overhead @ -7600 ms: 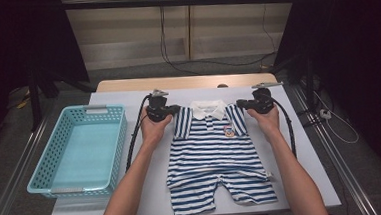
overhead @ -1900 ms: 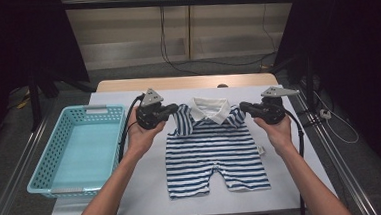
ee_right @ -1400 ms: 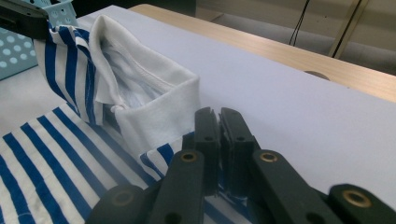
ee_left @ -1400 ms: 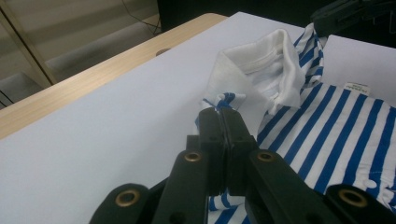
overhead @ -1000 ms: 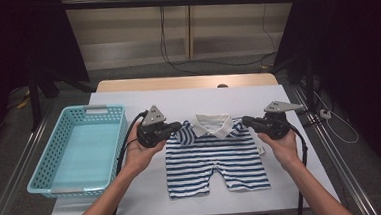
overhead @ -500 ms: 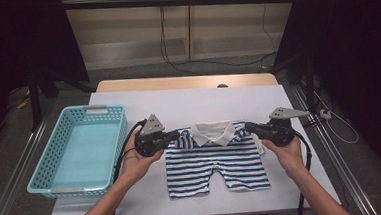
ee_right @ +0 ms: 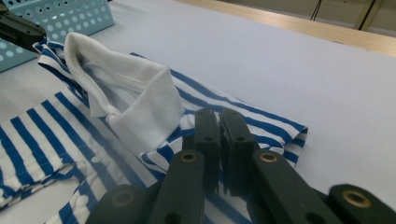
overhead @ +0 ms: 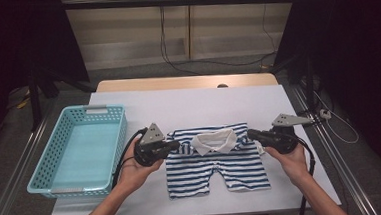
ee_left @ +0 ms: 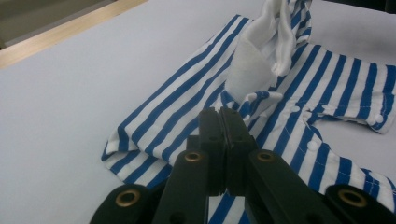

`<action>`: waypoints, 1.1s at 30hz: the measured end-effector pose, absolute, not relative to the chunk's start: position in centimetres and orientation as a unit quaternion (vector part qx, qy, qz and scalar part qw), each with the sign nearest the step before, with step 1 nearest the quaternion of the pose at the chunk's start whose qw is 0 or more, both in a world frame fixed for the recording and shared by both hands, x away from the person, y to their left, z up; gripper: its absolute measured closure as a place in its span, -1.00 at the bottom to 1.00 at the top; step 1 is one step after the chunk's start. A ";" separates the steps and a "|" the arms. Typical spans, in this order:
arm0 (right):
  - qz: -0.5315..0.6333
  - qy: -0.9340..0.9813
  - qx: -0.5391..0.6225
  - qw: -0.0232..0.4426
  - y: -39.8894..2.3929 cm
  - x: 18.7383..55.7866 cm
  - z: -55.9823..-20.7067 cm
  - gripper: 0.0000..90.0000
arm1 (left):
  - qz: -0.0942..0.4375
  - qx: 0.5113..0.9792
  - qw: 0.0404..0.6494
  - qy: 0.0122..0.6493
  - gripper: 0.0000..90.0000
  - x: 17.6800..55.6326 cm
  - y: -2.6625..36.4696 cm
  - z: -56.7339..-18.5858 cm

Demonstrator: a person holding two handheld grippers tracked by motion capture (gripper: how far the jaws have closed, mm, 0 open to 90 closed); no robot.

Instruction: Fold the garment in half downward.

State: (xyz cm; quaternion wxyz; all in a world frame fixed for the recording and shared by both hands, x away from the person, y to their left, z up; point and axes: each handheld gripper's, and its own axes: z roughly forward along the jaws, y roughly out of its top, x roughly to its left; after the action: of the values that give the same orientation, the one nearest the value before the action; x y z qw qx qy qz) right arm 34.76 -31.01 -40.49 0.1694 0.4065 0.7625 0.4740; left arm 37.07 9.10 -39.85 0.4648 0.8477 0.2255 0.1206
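striped romper point(overhead: 216, 158) pinched between both grippers

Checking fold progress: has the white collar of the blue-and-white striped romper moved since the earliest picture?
Yes. The white collar has come toward the person, from near the table's far wooden edge down onto the romper's middle.

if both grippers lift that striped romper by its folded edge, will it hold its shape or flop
Probably flop: the striped romper lies folded and rumpled, its white collar buckled. It looks thin and light. With the left gripper and right gripper shut on it, the middle would likely sag.
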 end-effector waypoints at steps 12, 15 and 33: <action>0.473 0.771 0.394 0.165 -31.1 33.3 -40.6 0.93 | 0.117 0.851 0.453 0.236 0.98 36.4 9.3 -40.6; 0.467 0.777 0.390 0.162 -31.0 32.9 -40.8 0.93 | 0.115 0.858 0.444 0.231 0.98 36.1 9.4 -40.9; 0.449 0.792 0.387 0.143 -31.4 30.9 -41.8 0.93 | 0.102 0.881 0.414 0.205 0.97 34.0 9.0 -41.5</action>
State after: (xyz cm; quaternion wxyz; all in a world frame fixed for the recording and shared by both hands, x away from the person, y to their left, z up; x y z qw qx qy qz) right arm 30.86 -31.41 -41.78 0.1431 0.3873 0.7922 0.4494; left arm 34.01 9.02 -41.48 0.4138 0.8810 0.2053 0.1022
